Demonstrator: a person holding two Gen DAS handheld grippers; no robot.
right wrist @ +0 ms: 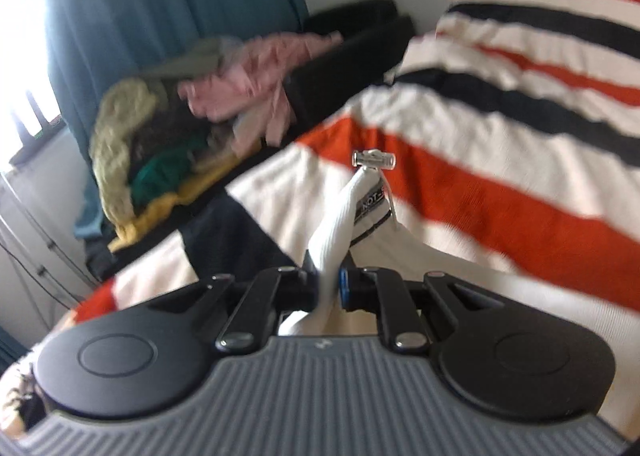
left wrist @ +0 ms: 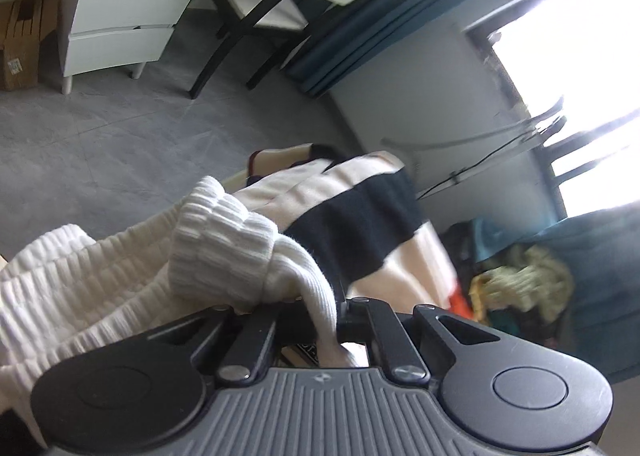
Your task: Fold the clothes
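While both of my grippers are clenched on it, the white ribbed garment (left wrist: 120, 268) hangs bunched between them above the striped bedspread (right wrist: 500, 160). My left gripper (left wrist: 326, 320) pinches a narrow ribbed edge, with the bulk of the knit heaped toward nine o'clock in its view; my right gripper (right wrist: 330, 288) grasps another white strip, from which a small metal clip (right wrist: 374, 159) and a printed label (right wrist: 370, 204) rise toward twelve o'clock. I judge the knit soft, light and stretchy, limp enough to sag between holds, so hems or corners look the best places to take it, clear of the clip. I count one garment in hand, two grippers and one mixed pile of clothes (right wrist: 168, 124) at ten o'clock in the right view, its pieces too blurred to number.
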